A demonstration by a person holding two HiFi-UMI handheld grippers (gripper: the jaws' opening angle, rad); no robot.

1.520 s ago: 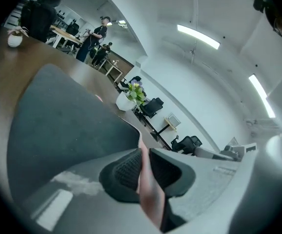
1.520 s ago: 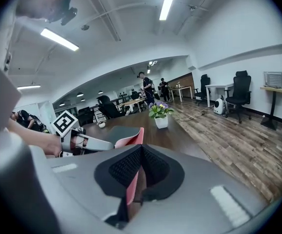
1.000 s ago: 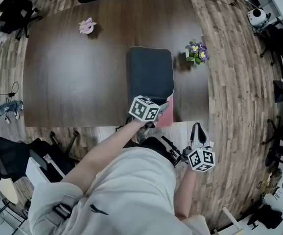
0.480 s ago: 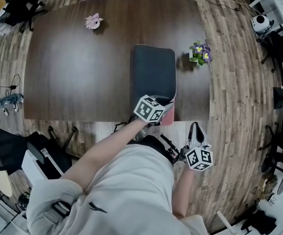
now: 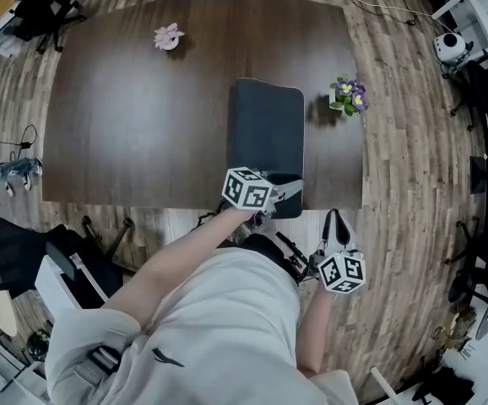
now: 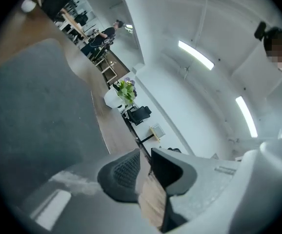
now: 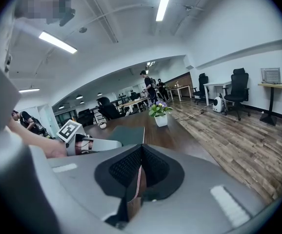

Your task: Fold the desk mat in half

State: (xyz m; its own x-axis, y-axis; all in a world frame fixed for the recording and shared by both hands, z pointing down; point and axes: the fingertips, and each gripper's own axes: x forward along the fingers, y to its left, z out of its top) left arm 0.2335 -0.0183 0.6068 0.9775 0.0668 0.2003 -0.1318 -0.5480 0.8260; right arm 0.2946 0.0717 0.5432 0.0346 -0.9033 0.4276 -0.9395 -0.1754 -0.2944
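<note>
Shows the desk mat (image 5: 265,129) flat again, right of the table's (image 5: 126,125) centre and reaching its near edge; no pink underside lifted at the near corner now. Leaves the left gripper (image 6: 144,164) there, jaws slightly parted, nothing between. Has the right gripper (image 7: 140,170) off the near edge, pressed together, empty. Suggests a released grip: fold still to start.

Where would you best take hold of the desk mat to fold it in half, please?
Probably its near short edge, coming in low from the person's side. The desk mat lies flat with its long side running away, and that edge reaches the front edge of the table, so a jaw could slip beneath.
</note>
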